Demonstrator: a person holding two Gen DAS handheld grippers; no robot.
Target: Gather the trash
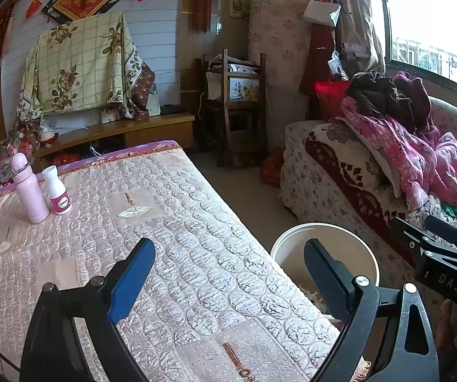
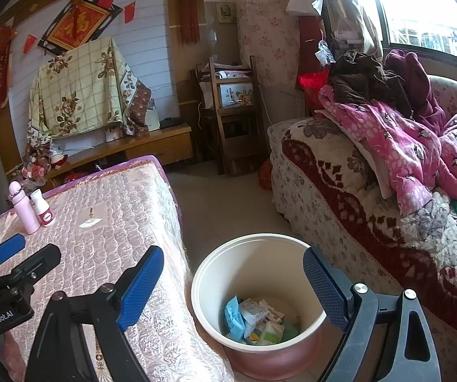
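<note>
A round cream bin (image 2: 250, 254) with a pink base stands on the floor between the table and the sofa. Several crumpled wrappers (image 2: 253, 321), blue, white and green, lie at its bottom. My right gripper (image 2: 233, 289) hovers open above the bin, nothing between its blue pads. My left gripper (image 1: 228, 283) is open and empty over the near right part of the pink quilted table (image 1: 164, 222); the bin's rim (image 1: 292, 235) shows between its fingers. The left gripper (image 2: 24, 254) also appears at the left of the right wrist view.
A pink flask (image 1: 29, 187) and a white bottle with a magenta label (image 1: 57, 191) stand at the table's far left. A sofa (image 2: 371, 210) piled with pink clothes lies to the right. A wooden chair (image 1: 238, 108) and a low cabinet (image 1: 117, 130) stand beyond.
</note>
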